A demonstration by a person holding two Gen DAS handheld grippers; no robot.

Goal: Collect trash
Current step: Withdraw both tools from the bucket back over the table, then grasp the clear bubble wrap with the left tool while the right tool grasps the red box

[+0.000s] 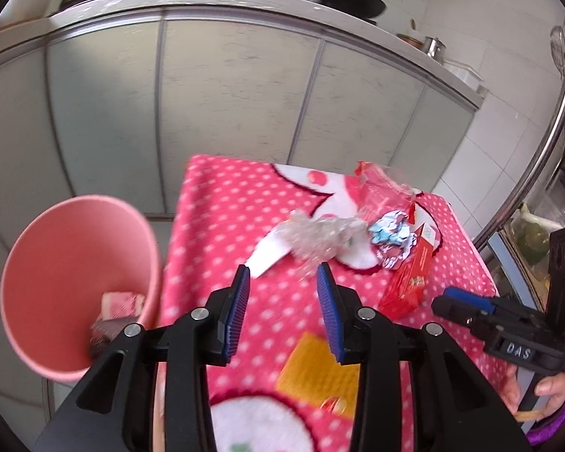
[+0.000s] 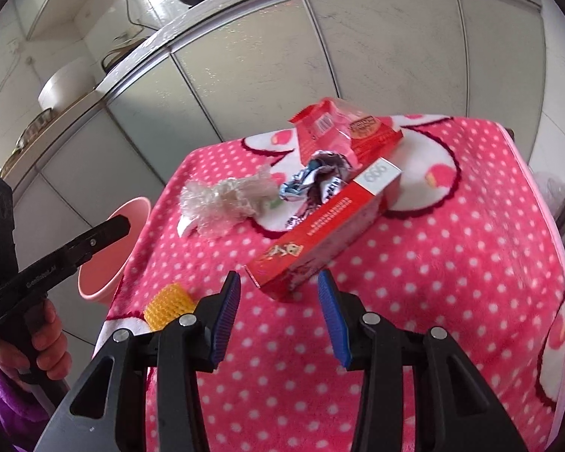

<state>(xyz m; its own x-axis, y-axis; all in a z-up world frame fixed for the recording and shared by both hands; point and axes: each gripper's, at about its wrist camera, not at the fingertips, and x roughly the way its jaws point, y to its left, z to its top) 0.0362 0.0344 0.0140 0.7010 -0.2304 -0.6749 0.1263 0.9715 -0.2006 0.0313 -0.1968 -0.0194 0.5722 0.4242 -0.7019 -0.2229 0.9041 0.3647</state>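
On the pink dotted blanket [image 2: 414, 282], trash is lying in a loose cluster: a crumpled clear wrap [image 2: 222, 203], a foil wrapper [image 2: 312, 184], a red box [image 2: 320, 233], a torn red packet [image 2: 342, 132] and a yellow piece [image 2: 169, 305]. Both the left gripper [image 1: 284, 278] and right gripper [image 2: 278, 286] are hovering with jaws parted, gripping nothing. Beside the blanket's edge, a pink bin [image 1: 75, 282] is holding scraps.

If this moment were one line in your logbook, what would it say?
left gripper: open, empty | right gripper: open, empty, facing red box | pink bin: some trash inside | polka-dot cloth: wrappers left
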